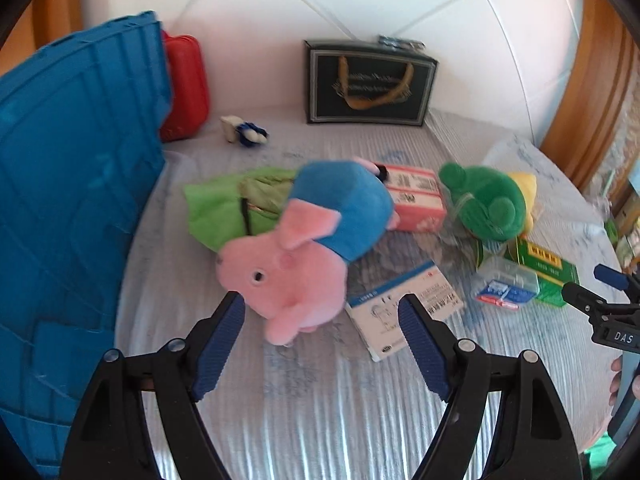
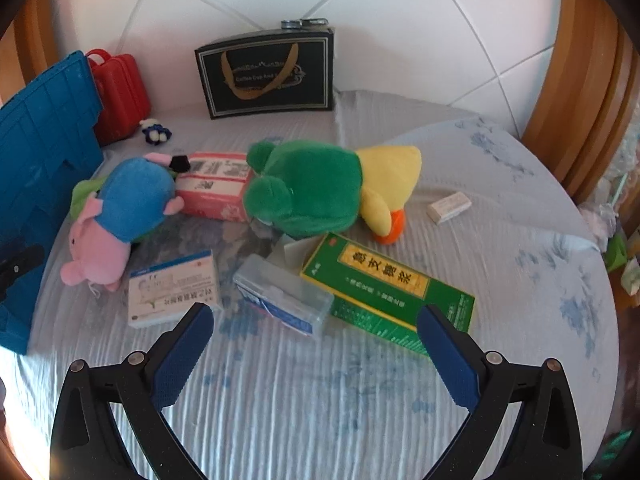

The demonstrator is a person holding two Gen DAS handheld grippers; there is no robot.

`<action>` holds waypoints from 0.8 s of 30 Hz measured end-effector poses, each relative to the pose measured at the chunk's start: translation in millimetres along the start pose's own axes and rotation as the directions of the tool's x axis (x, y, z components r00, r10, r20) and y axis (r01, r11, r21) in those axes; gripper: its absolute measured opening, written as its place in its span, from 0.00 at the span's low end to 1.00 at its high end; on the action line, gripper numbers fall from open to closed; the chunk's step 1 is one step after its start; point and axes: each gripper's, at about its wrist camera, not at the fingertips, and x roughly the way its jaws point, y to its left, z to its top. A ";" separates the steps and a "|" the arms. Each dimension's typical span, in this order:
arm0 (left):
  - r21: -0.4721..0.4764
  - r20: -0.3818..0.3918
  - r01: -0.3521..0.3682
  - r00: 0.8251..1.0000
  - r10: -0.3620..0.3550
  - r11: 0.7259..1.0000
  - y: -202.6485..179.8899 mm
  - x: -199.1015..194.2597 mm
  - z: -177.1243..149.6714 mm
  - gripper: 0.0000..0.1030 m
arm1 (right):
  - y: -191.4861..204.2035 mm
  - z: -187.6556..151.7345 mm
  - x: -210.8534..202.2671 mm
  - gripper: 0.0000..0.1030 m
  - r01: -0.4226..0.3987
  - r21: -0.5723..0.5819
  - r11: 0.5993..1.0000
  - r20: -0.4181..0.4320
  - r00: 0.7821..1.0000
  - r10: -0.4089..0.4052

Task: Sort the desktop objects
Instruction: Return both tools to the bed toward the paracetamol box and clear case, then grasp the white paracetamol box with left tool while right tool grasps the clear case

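A pink pig plush in a blue shirt lies on the cloth-covered table. My left gripper is open, its fingertips on either side of the pig's snout. A green and yellow duck plush lies beside a pink box. In front lie a white medicine box, a clear plastic case and a green medicine box. My right gripper is open and empty, just short of the clear case.
A blue crate stands at the left, with a red case behind it. A black gift bag stands against the tiled wall. A small white and blue toy and a small white box lie apart.
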 end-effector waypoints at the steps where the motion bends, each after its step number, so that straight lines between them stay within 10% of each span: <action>1: 0.015 -0.012 0.009 1.000 -0.009 1.000 -5.5 6.5 -1.4 0.77 | -2.0 -2.2 4.0 1.00 0.001 0.004 1.000 -0.012 1.000 -0.001; 17: 0.377 -0.218 0.086 0.976 -0.002 0.922 -91.8 117.9 -25.5 0.77 | -26.7 -25.2 51.8 1.00 0.009 0.063 0.998 -0.143 0.990 0.000; 24: 0.353 -0.199 0.066 0.980 0.006 0.933 -93.1 149.8 4.2 0.77 | -16.3 -20.1 65.2 1.00 -0.034 0.040 0.999 -0.157 0.987 0.040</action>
